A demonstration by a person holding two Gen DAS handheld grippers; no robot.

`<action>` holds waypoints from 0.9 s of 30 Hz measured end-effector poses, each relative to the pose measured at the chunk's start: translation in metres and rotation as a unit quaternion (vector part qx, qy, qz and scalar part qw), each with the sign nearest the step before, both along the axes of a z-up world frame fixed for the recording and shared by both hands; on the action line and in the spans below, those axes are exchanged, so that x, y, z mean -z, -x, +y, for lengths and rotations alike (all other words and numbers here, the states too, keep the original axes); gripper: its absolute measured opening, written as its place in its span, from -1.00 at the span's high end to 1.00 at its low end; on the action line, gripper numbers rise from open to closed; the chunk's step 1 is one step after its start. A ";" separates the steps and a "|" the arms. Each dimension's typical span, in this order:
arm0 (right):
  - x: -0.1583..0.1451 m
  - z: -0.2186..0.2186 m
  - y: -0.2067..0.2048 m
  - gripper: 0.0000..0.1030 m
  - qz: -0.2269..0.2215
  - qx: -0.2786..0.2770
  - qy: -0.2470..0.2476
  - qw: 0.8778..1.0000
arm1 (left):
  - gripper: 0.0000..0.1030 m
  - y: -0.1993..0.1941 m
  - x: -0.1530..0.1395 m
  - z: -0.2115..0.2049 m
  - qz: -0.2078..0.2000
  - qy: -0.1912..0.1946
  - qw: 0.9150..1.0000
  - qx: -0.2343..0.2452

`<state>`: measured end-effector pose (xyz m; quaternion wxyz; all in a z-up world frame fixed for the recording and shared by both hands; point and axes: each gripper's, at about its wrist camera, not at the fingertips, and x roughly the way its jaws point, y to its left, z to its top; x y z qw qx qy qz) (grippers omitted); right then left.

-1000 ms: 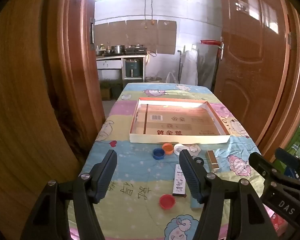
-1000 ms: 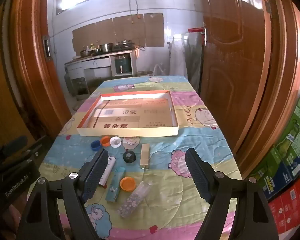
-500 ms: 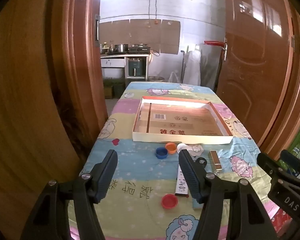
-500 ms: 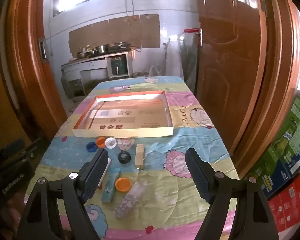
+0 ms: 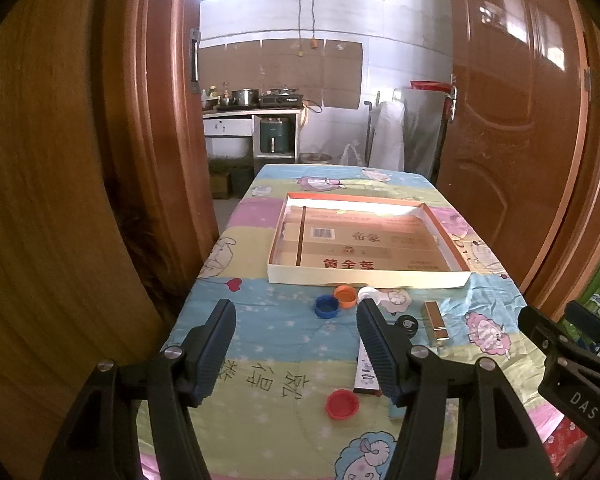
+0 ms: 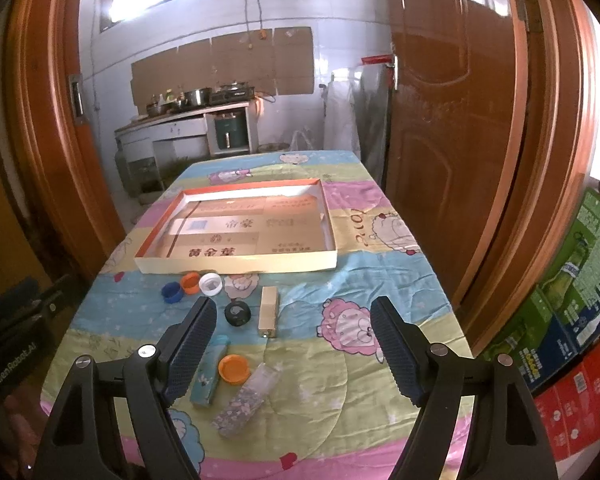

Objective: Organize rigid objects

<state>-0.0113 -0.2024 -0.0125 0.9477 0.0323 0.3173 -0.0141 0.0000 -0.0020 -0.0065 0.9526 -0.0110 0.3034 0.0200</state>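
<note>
**Above the near tabletop edge: both hand-held grippers wide, nothing held**

Above the near end of the tabletop, covered in a cartoon-print cloth, the left hand-held gripper is seen with jaws spread wide and empty. The right hand-held gripper is likewise spread wide, nothing between its fingers.

A shallow cardboard tray with an orange rim is set mid-table, only printed cardboard seen inside. Just in front of its near wall, three caps are lined up, touching or nearly so: blue cap, orange cap, white cap. A black round object is placed near a gold rectangular block, side by side, apart. Closer in, a teal box, a second orange cap and a clear speckled case are clustered. In the left wrist view a red cap and a white printed stick box are seen beside the right finger. Cartons are stacked on the right.
</note>
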 end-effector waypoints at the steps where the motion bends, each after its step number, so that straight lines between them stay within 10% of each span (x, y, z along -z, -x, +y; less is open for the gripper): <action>1: 0.000 0.000 0.000 -0.56 0.000 0.000 0.000 1.000 | -0.23 0.000 0.001 -0.001 0.001 -0.002 1.000 -0.001; 27: 0.004 0.002 -0.004 -0.56 0.005 -0.003 0.000 1.000 | -0.23 -0.002 0.002 0.004 0.002 0.001 1.000 -0.006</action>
